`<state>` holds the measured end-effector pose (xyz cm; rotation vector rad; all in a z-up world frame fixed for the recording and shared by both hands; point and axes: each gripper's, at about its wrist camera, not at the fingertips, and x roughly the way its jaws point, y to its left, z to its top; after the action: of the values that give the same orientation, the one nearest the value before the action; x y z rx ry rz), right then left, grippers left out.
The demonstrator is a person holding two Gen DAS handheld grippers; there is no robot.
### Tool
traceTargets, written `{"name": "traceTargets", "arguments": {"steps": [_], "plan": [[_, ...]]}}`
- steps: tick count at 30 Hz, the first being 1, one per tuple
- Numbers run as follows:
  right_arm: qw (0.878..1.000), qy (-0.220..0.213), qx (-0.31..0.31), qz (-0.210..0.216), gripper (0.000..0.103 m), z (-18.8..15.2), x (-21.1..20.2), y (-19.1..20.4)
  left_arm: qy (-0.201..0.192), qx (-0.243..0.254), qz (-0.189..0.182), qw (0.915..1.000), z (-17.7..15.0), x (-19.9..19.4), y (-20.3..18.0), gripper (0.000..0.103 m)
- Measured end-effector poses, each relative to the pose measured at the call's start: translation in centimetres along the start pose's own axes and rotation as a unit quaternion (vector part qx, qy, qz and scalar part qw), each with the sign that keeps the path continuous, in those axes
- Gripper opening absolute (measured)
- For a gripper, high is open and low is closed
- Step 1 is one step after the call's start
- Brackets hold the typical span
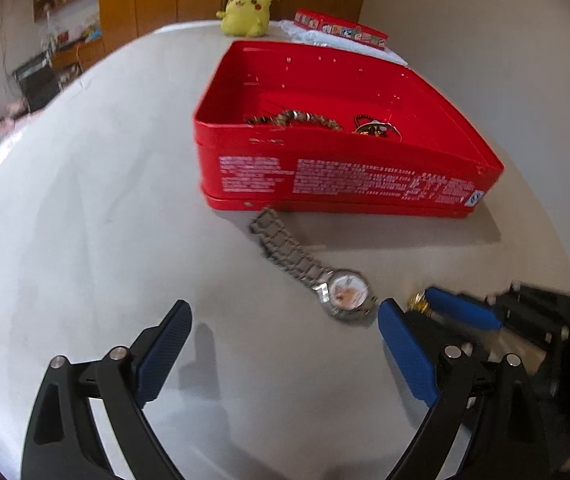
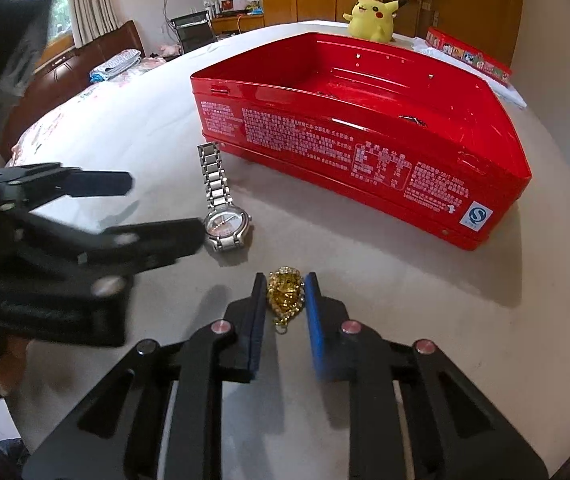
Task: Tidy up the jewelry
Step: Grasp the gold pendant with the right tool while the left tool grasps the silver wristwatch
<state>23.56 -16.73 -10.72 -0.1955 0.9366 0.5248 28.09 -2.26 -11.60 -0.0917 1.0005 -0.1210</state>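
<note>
A: Gold pendant [image 2: 285, 295] lies between the right gripper [image 2: 285, 280] jaws, narrowed to a slim gap either side; contact unclear.

B: Left gripper [image 1: 285, 312]?

A: Jaws wide, empty, beside the watch [image 2: 227, 226]; red tin [image 2: 365, 160] beyond on the surface [image 2: 405, 320].

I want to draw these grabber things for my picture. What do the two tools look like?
Both tools match. The left tool and the right tool each have two black plastic arms with long cut-out holes, round silver pins at the joints, and flat blue pads with a bumpy texture on the fingertips. No cables or markings show, and no sleeve can be made out.
</note>
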Motion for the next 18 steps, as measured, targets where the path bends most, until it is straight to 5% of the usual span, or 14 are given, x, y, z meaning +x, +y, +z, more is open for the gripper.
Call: {"name": "traceTargets", "arguments": {"steps": [9,11,13,14,18], "plan": [[1.0,-0.002,0.007,0.019,0.018,-0.2,-0.3,-0.7,0.002,0.025,0.044,0.9987,0.5,2.2,-1.6,0.093],[1.0,-0.001,0.009,0.023,0.018,-0.2,-0.2,-0.8,0.0,0.036,0.052,0.998,0.7,2.1,-1.5,0.081],[1.0,-0.002,0.01,0.027,0.018,-0.2,-0.2,-1.0,0.003,0.05,0.04,0.998,0.9,1.8,-1.3,0.046],[1.0,-0.002,0.011,0.028,0.018,-0.2,-0.2,-1.0,0.006,0.056,0.036,0.9978,0.9,1.6,-1.2,0.039],[0.999,-0.003,0.012,0.031,0.018,-0.3,-0.3,-1.1,0.013,0.074,0.019,0.997,0.5,0.8,-0.3,0.036]]}}
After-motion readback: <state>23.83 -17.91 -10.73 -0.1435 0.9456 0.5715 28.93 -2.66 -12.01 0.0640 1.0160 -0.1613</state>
